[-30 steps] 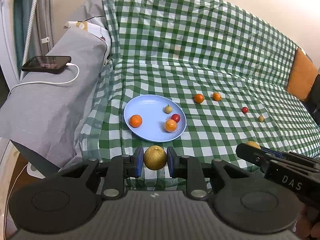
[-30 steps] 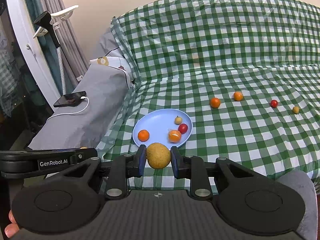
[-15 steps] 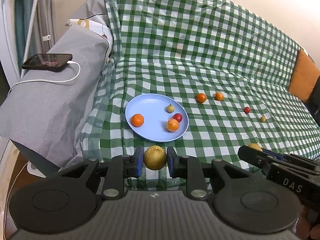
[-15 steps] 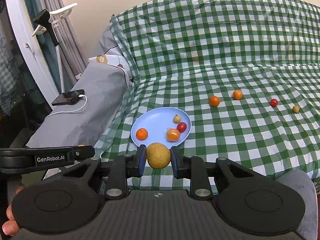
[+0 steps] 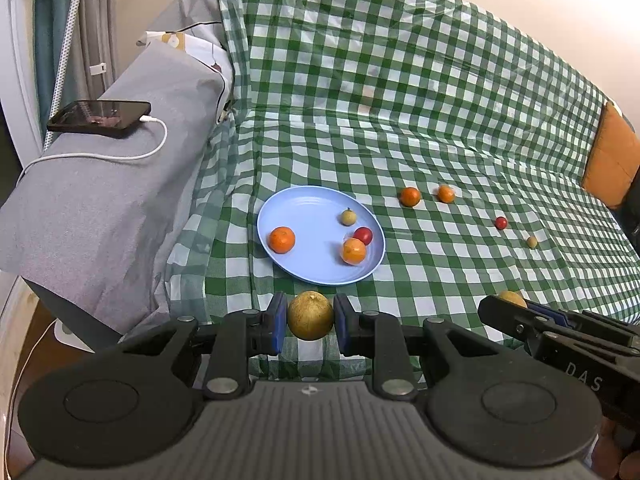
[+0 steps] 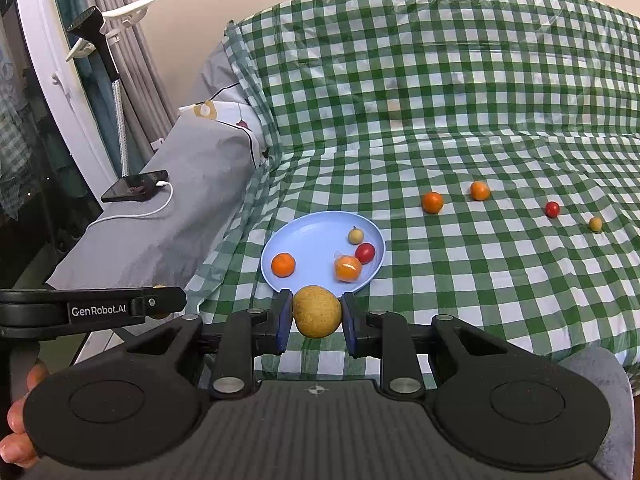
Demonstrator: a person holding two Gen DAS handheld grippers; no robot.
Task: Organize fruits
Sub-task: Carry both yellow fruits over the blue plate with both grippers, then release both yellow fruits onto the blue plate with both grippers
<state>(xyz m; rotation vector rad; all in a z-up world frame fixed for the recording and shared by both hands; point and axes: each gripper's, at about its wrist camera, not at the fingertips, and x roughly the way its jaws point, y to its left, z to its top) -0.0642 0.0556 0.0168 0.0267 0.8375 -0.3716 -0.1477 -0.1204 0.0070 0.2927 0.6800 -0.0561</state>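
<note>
Nothing has moved: each hand-held gripper, left (image 5: 310, 316) and right (image 6: 316, 317), still clamps a yellow-brown fruit.

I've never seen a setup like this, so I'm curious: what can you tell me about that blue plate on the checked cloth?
The blue plate is round, shallow and pale blue, probably plastic, with a raised rim. It lies flat on the green-and-white checked cloth, near the grey armrest. On it lie four small fruits: an orange fruit alone on the left, and a yellowish fruit, a red fruit and an orange fruit in clear wrap close together on the right. Neither gripper touches it.
</note>
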